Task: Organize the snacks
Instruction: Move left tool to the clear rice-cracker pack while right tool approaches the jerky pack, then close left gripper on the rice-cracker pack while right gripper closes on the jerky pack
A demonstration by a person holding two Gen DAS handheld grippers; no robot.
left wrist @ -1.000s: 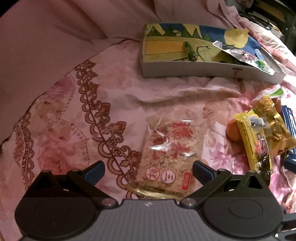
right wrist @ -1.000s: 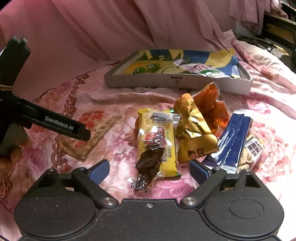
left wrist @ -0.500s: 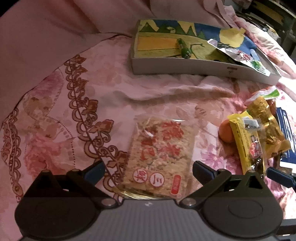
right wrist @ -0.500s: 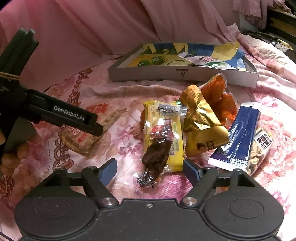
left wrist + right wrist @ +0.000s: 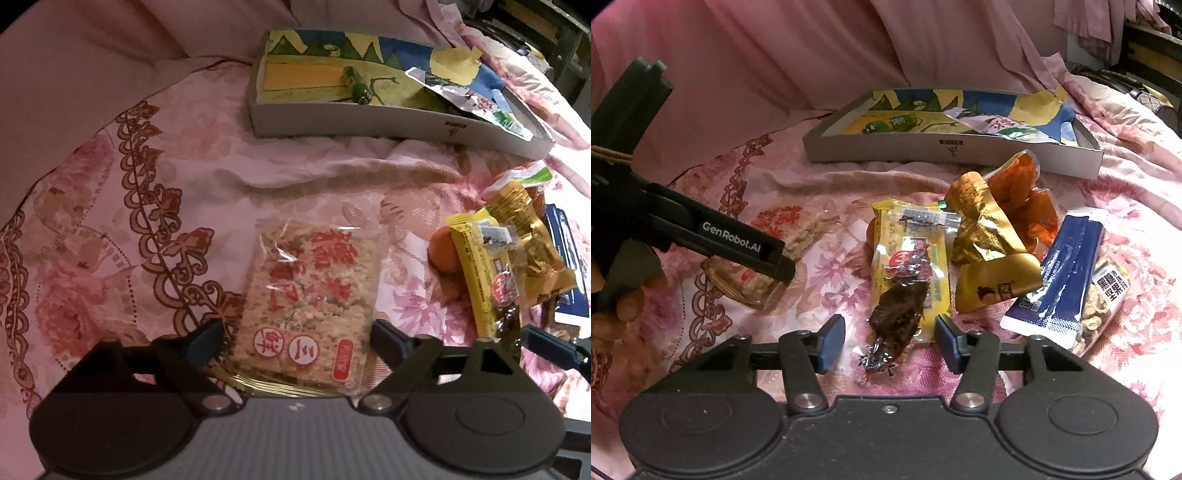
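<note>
A clear pack of puffed-rice cake [image 5: 306,295] with red characters lies on the pink bedspread. My left gripper [image 5: 295,341] is open, its fingers on either side of the pack's near end; it also shows in the right wrist view [image 5: 738,254]. My right gripper [image 5: 888,343] is open around the near end of a dark brown wrapped snack [image 5: 895,317], which lies on a yellow packet [image 5: 912,258]. A shallow grey box [image 5: 955,149] with a colourful lining stands behind, holding a green candy [image 5: 890,123] and a foil pouch [image 5: 1004,127].
Gold foil packets [image 5: 990,240], orange snack bags [image 5: 1019,188], blue sachets [image 5: 1063,273] and a nut pack [image 5: 1104,302] lie in a heap right of the yellow packet. An orange fruit [image 5: 443,249] lies by them. Pink cloth rises behind the box.
My left gripper has moved forward so its fingers now flank the rice-cake pack. My right gripper has narrowed and closed in around the dark brown snack.
</note>
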